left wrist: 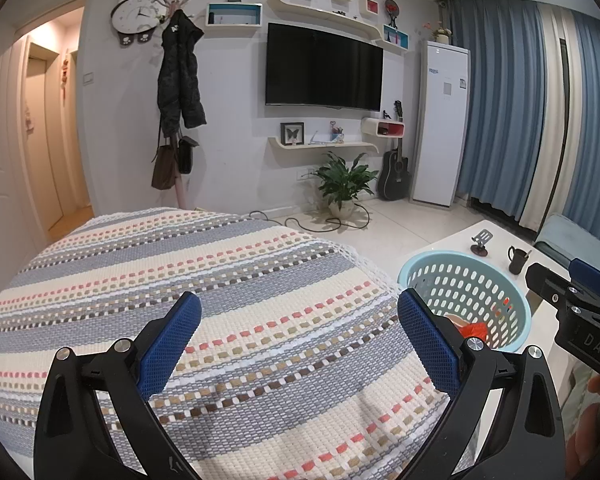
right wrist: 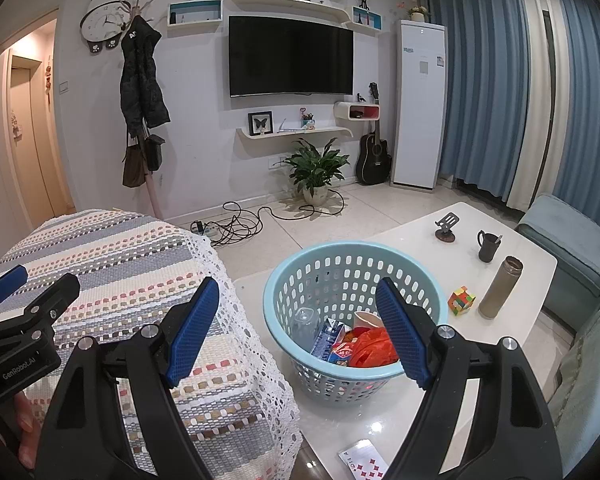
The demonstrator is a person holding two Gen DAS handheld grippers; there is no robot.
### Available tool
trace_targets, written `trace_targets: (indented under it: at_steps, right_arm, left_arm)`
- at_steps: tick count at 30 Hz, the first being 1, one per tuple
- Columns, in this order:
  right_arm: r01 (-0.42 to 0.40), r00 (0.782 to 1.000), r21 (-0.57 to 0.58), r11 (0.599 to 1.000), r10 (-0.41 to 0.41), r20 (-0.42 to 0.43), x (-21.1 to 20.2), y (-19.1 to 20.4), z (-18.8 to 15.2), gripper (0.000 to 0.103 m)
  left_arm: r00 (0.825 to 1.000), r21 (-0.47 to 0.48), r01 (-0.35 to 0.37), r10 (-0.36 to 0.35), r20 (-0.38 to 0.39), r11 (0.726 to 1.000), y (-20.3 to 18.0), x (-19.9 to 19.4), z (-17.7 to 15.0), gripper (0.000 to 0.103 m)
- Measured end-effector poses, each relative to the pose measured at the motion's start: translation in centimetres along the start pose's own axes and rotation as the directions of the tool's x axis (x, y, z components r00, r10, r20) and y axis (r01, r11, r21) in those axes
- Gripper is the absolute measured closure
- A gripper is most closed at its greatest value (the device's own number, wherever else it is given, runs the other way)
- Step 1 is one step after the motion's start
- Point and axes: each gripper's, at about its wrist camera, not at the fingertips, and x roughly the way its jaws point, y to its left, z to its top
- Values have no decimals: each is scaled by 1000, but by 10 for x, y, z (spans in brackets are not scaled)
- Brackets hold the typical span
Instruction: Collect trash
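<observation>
Woven stripy cloth [right wrist: 112, 264] covers the lump on the left, and the left claw [left wrist: 298, 332] hangs over it, wide open and holding nothing. Next comes the blue basket [right wrist: 340, 258] on the white worktop [right wrist: 512, 248]. It already holds trash: a clear cup [right wrist: 302, 322], a small carton [right wrist: 330, 338] and a red bag [right wrist: 374, 346]. The right claw [right wrist: 298, 332] is open and empty too. A playing card [right wrist: 362, 464] lies near the front edge and may still need picking up. A puzzle cube [right wrist: 461, 300], flask [right wrist: 500, 287] and mug [right wrist: 487, 245] stand on the right.

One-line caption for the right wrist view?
Open right gripper above light-blue basket holding trash, on white table beside a woven-covered seat.
</observation>
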Motion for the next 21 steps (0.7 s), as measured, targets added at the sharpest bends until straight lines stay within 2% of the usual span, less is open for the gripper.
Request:
trace_targets:
  at_steps: [21]
  right_arm:
    - [-6, 1000, -1, 1000, 6, -6, 3, -1, -3, 27]
  left_arm:
    - [1000, -5, 5, -5, 0, 1000, 4, 1, -2, 8]
